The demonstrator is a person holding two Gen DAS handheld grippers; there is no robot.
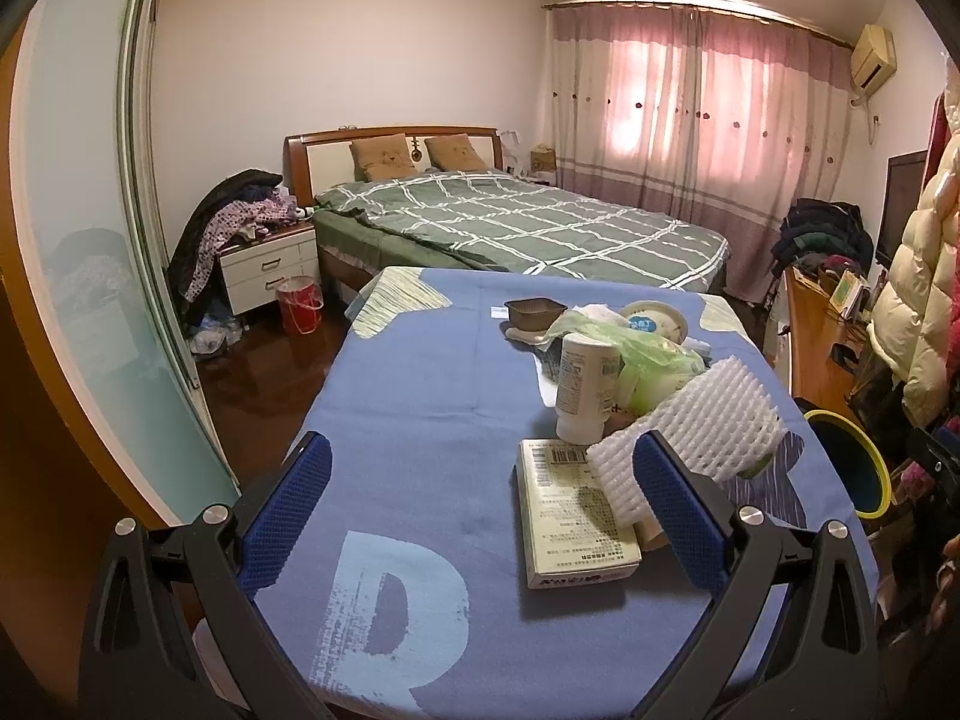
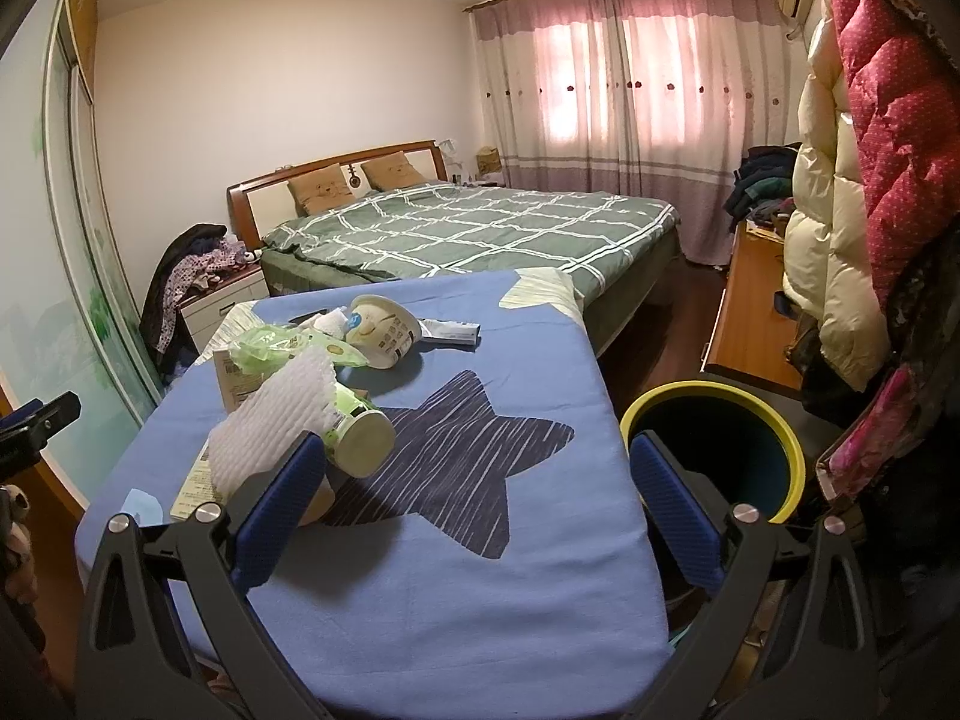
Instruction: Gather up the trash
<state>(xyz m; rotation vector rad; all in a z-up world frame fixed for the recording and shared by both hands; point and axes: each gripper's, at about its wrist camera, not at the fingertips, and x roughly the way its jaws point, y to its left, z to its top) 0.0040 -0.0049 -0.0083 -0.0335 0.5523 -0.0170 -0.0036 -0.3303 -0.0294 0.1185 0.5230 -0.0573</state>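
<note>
The trash lies heaped on the blue-clothed surface (image 1: 420, 396), and the white foam net (image 1: 690, 450) serves as the landmark for all of it. A flat cardboard box (image 1: 573, 516) lies just left of the net and partly under it; a white bottle (image 1: 582, 387) stands just behind the net, with a crumpled green plastic bag (image 1: 636, 354) and a round paper tub (image 1: 654, 318) farther behind. A small brown tray (image 1: 535, 310) sits beyond those, toward the far edge of the surface.

The left gripper (image 1: 480, 516) hovers over the near part of the surface, jaws wide apart and holding nothing, its right pad just in front of the net. The right gripper (image 2: 480, 510) is likewise spread wide and empty, its left pad close beside the net (image 2: 270, 420) and a tipped green-labelled cup (image 2: 354, 432).

To the right of the net lies bare cloth with a dark star print (image 2: 456, 468) (the widest open stretch). Past that edge of the surface stands a yellow-rimmed bin (image 2: 774, 450), apart from the heap.
</note>
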